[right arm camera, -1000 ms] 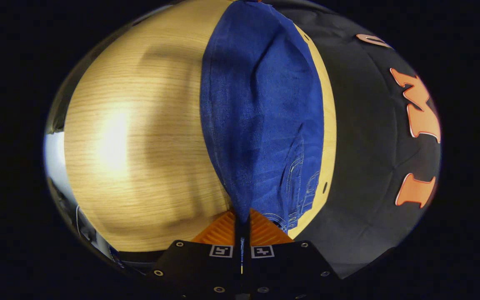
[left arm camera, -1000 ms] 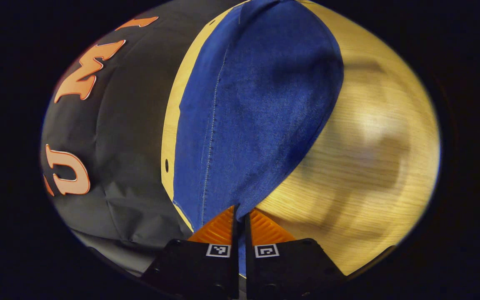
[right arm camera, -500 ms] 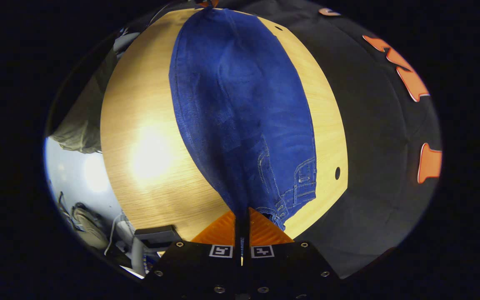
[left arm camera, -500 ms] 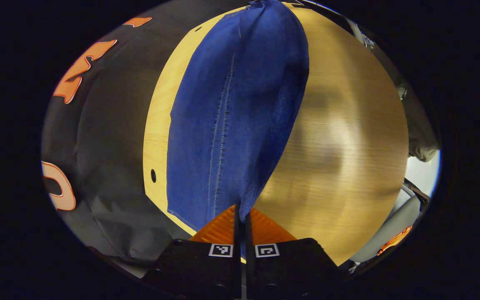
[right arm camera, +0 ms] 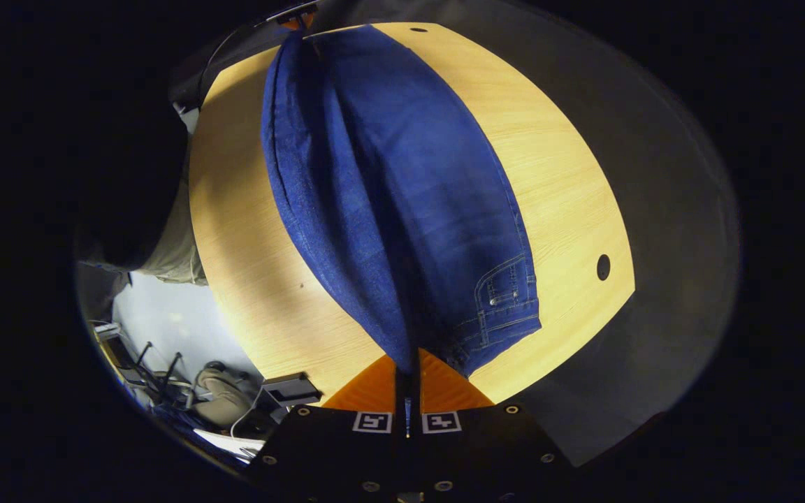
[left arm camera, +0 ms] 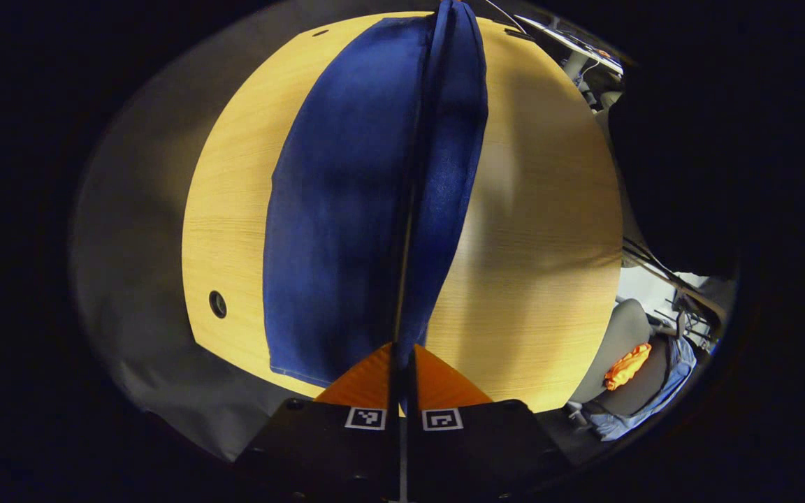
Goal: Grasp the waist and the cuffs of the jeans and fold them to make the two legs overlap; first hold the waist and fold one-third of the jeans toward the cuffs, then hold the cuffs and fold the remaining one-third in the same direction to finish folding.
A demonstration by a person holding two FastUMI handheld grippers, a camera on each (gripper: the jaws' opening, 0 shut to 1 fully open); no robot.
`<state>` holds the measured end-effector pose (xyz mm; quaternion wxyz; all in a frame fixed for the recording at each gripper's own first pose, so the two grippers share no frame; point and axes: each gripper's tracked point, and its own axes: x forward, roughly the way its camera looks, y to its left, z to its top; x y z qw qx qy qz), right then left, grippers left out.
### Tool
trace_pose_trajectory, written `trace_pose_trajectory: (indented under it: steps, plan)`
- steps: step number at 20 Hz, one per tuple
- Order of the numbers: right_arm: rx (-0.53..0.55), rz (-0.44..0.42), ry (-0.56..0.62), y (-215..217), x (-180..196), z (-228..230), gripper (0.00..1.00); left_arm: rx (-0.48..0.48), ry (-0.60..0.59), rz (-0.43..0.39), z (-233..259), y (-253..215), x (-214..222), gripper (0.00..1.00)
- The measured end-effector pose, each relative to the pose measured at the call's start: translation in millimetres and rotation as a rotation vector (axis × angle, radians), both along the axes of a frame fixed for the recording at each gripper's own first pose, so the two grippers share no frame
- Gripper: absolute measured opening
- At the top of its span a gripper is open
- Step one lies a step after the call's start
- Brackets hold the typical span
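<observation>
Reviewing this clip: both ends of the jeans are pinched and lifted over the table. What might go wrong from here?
1. Each hand-held gripper, left and right, pinches only a thin edge of the jeans, so the denim might slip out.
2. The raised leg hangs bunched beside the flat one, so the legs may land misaligned.
3. The waist end lies near the table edge and could drag off.

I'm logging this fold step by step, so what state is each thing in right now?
jeans: pinched at both ends, a fold of cloth raised off the table, the rest lying on it.
left claw: shut on the cuff end of the jeans.
right claw: shut on the waist end of the jeans, beside the pocket.
table: carrying the jeans.
</observation>
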<state>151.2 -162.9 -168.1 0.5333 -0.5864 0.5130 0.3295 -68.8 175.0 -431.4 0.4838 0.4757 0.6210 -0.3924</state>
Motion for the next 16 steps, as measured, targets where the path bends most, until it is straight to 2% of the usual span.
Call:
trace_pose_trajectory:
  steps: [3, 6, 9, 11, 12, 14, 15, 16]
  plan:
    - [0.024, -0.152, 0.020, 12, 35, -3, 0.02, 0.011, 0.088, 0.013, -5, 8, 23, 0.05]
    - [0.033, -0.327, -0.016, 19, 76, -12, 0.01, 0.054, 0.091, -0.035, -15, 17, 54, 0.04]
    - [0.012, -0.485, -0.033, 25, 96, -29, 0.01, 0.125, 0.056, -0.068, -25, 29, 81, 0.04]
    - [-0.010, -0.530, -0.066, 23, 110, -36, 0.12, 0.208, 0.045, -0.076, -22, 45, 86, 0.08]
    - [-0.016, -0.533, -0.096, 24, 118, -34, 0.24, 0.238, 0.012, -0.098, -25, 58, 98, 0.23]
    - [-0.016, -0.527, -0.155, 23, 134, -33, 0.75, 0.266, -0.106, -0.096, -18, 70, 130, 0.60]
    - [-0.004, -0.532, -0.188, 23, 131, -29, 1.00, 0.275, -0.184, -0.067, -14, 79, 140, 0.79]
    - [0.023, -0.534, -0.225, 23, 132, -21, 1.00, 0.262, -0.279, -0.029, -4, 80, 150, 0.98]
